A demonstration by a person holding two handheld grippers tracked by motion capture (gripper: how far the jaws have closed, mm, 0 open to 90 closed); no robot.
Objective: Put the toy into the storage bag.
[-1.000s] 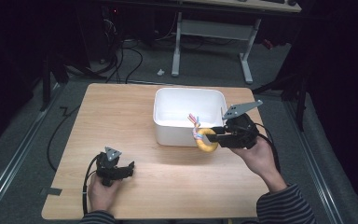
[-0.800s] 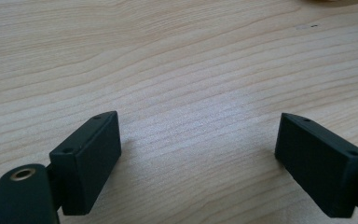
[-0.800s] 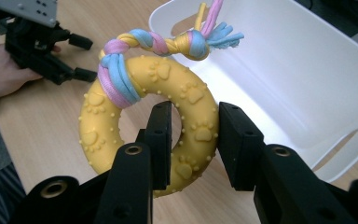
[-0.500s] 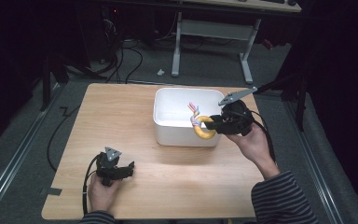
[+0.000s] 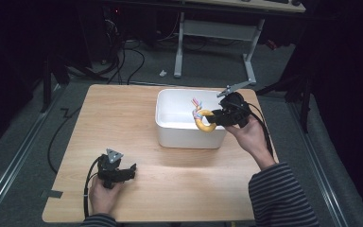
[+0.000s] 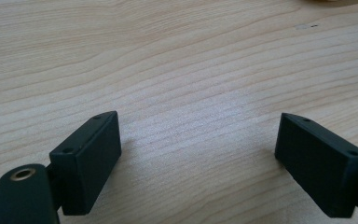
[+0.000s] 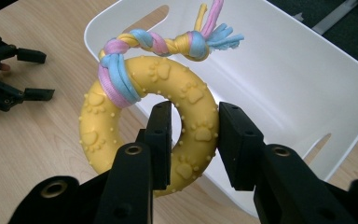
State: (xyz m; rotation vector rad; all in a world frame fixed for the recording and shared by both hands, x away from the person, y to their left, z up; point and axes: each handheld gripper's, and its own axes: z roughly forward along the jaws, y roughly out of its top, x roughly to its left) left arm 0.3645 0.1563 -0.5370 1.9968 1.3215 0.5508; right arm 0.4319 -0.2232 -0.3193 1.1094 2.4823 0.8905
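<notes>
1. We take the white bin as our landmark; it stands on a light wooden table with visible grain, toward the table's far right part.
2. Our right gripper hangs over the bin's right rim, its jaws pinching one side of a yellow ring toy, one jaw through the ring's hole and one outside.
3. In the right gripper view the yellow ring toy bears raised paw prints and dots, and a braided rope of pink, blue and yellow is knotted round its top, with the frayed end hanging over the bin's inside.
4. The toy is held above the bin's near right edge, partly over the opening and clear of the bin's floor.
5. Our left gripper rests low on the table well in front of the bin and to its left, jaws spread wide over bare wood.
6. Beyond the bin, the room is dark: grey floor, black cables trailing, and the pale legs of a desk frame.
</notes>
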